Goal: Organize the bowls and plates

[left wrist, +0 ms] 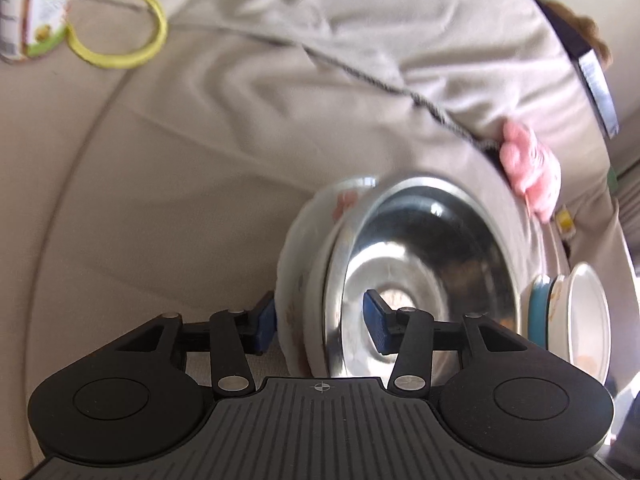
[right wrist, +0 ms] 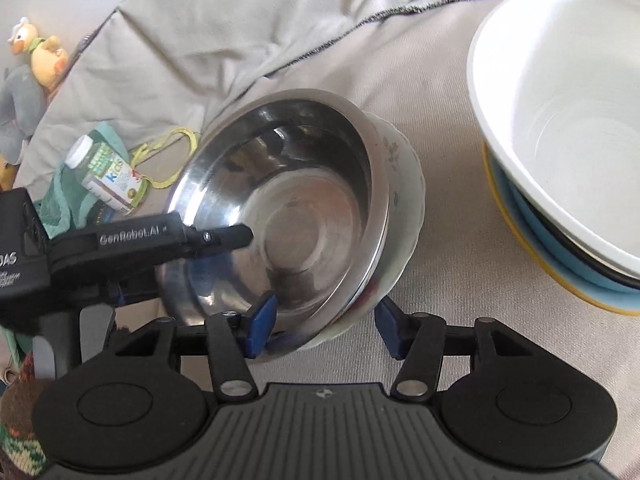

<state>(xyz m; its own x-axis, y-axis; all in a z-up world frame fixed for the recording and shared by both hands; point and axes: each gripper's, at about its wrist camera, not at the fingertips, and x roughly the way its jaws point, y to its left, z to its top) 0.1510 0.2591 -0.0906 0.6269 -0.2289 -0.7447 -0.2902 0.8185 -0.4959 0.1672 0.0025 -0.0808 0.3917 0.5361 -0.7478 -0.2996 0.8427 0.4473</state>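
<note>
- Both hand-held grippers pointed steeply down at a beige sheet (right wrist: pixel 420 92).
- A steel bowl (right wrist: pixel 304 208) sat nested in a floral bowl (right wrist: pixel 404 184), mouth up and tipped a little.
- The left gripper (left wrist: pixel 320 322) straddled their rims, jaws spread, pads clear.
- The right gripper (right wrist: pixel 326 326) bracketed the near rim; whether it pinched, I couldn't tell.
- Alongside, a white bowl (right wrist: pixel 560 120) topped a blue plate (right wrist: pixel 532 248).

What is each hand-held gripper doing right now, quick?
Left hand-held gripper: open, straddling the rim of the steel bowl nested in the floral bowl.
Right hand-held gripper: astride the same rim; grip cannot be told.
</note>
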